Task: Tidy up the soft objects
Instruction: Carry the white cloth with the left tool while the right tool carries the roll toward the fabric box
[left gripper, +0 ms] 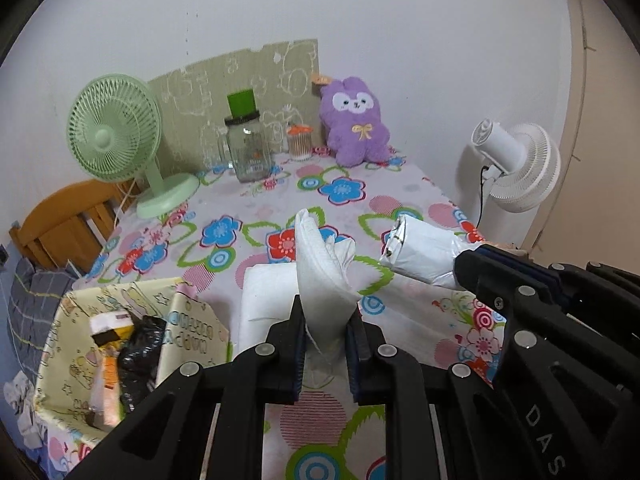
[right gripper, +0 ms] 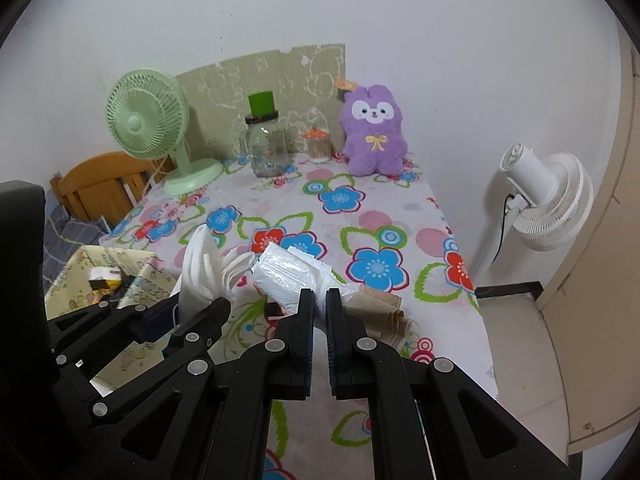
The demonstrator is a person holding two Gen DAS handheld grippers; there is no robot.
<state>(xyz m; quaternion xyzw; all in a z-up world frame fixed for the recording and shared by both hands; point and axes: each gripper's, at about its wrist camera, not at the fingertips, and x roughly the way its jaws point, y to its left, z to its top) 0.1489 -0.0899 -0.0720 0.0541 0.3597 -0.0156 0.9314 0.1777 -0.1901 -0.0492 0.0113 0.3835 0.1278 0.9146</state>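
Observation:
My left gripper (left gripper: 326, 312) is shut on a folded white tissue (left gripper: 320, 264) and holds it upright above a white tissue stack (left gripper: 266, 300) on the flowered tablecloth (left gripper: 248, 200). My right gripper (right gripper: 319, 300) is shut on a white plastic-wrapped pack (right gripper: 288, 276), lifted above the table; that pack also shows in the left wrist view (left gripper: 424, 252). The tissue also shows in the right wrist view (right gripper: 204, 272). A purple plush rabbit (left gripper: 356, 120) sits at the table's far edge.
A yellow patterned box (left gripper: 116, 344) with packets and a black bag stands at the left table edge. A green fan (left gripper: 116, 140), a glass jar (left gripper: 248, 148) and a cotton-swab pot (left gripper: 299, 142) stand at the back. Brown paper (right gripper: 384, 312) lies under my right gripper. A white fan (right gripper: 548, 204) stands off the table's right.

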